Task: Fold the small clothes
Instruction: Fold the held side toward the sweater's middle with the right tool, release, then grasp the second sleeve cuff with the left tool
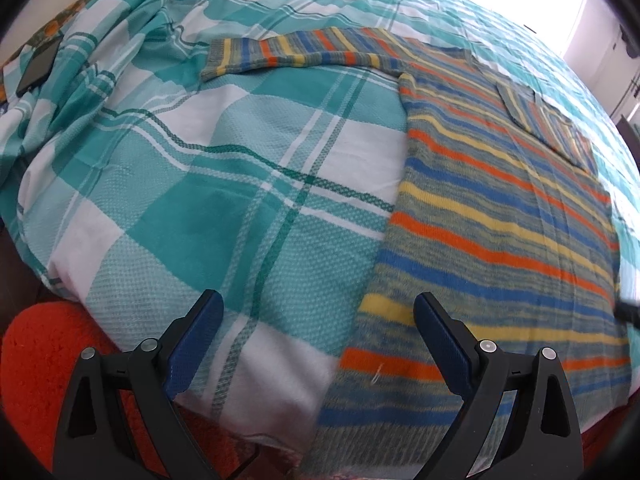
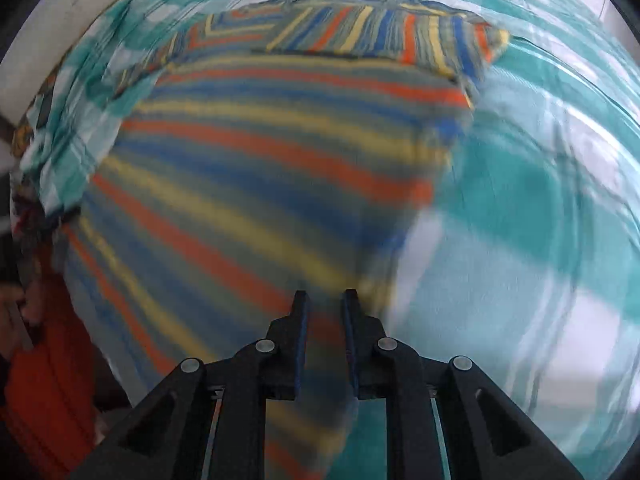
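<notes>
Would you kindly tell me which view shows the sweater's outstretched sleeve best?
The left wrist view: the outstretched sleeve lies flat and sharp on the checked bedspread. The right wrist view shows it only blurred, at its left edge.

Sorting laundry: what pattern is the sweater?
Sweater: orange, yellow, blue stripes on grey-green; clearest in left wrist view.

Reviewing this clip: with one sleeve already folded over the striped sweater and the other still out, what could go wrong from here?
1. The right tool looks narrowly shut near the sweater hem, but blur hides the grip; the fabric may slip.
2. The left tool is open and straddles the sweater's edge; closing could pinch the plaid bedspread too.
3. Tugging may undo the folded sleeve.
</notes>
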{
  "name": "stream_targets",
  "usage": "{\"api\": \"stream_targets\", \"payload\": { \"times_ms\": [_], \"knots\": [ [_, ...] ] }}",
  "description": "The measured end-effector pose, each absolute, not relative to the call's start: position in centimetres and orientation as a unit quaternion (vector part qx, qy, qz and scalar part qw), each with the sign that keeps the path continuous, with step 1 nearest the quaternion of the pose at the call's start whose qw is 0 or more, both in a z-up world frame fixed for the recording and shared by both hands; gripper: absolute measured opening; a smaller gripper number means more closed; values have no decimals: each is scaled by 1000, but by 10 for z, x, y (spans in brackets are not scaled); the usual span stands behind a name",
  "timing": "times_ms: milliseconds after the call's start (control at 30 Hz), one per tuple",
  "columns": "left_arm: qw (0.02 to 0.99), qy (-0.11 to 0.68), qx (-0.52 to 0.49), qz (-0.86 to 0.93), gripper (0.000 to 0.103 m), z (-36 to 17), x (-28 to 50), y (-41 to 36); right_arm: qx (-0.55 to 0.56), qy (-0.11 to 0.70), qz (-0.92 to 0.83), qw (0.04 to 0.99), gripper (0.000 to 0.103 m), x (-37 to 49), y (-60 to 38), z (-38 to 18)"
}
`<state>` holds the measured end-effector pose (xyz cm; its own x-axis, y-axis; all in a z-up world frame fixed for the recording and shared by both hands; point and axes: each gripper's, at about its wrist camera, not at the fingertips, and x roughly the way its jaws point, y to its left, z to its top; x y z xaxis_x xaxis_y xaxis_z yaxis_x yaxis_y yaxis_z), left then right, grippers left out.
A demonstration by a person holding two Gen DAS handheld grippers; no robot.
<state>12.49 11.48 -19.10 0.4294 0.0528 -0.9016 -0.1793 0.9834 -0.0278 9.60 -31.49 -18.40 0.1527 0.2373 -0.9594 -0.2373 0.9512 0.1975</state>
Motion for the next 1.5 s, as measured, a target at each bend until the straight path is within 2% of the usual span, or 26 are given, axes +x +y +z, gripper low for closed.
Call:
{"api": "stream_targets", "payload": {
  "times_ms": [167, 200, 267, 433, 600, 667, 767, 900, 967, 1067, 1167, 1333, 1433, 1467, 1500],
  "knots": [
    [844, 528, -65, 70, 97, -190, 121, 120, -4, 615, 130, 778, 21, 42, -308, -151],
    [843, 530, -64, 70, 97, -190, 121, 119, 3, 610, 140, 780, 22, 31, -305, -146],
    [839, 536, -55, 71, 97, -193, 121, 117, 12, 612, 155, 775, 36, 15, -295, -146],
    [837, 541, -35, 75, 97, -190, 118, 112, 21, 640, 130, 757, 38, -14, -288, -169],
    [851, 510, -112, 55, 97, -158, 107, 134, 37, 560, 85, 823, 39, -25, -311, -123],
    [851, 501, -149, 45, 97, -145, 113, 149, 60, 522, 72, 848, 50, -24, -317, -109],
    [856, 475, -200, 26, 97, -114, 142, 180, 87, 489, 62, 866, 54, -17, -325, -101],
    [860, 438, -262, 2, 97, -81, 204, 228, 100, 505, 68, 855, 54, -9, -326, -117],
    [851, 435, -294, 9, 97, -84, 241, 258, 102, 512, 74, 850, 54, -8, -323, -123],
    [815, 464, -342, 53, 95, -117, 284, 293, 100, 524, 83, 842, 54, -9, -319, -133],
    [786, 492, -361, 101, 86, -158, 307, 310, 95, 532, 86, 837, 54, -7, -315, -140],
    [766, 514, -362, 137, 78, -203, 328, 316, 91, 549, 86, 827, 54, -1, -312, -150],
    [762, 514, -376, 117, 54, -214, 336, 313, 94, 557, 84, 821, 54, 2, -312, -156],
    [765, 515, -370, 110, 24, -214, 339, 309, 97, 559, 83, 820, 54, 3, -312, -157],
    [770, 518, -354, 113, 6, -212, 341, 306, 100, 559, 83, 819, 54, 4, -313, -158]
  ]
}}
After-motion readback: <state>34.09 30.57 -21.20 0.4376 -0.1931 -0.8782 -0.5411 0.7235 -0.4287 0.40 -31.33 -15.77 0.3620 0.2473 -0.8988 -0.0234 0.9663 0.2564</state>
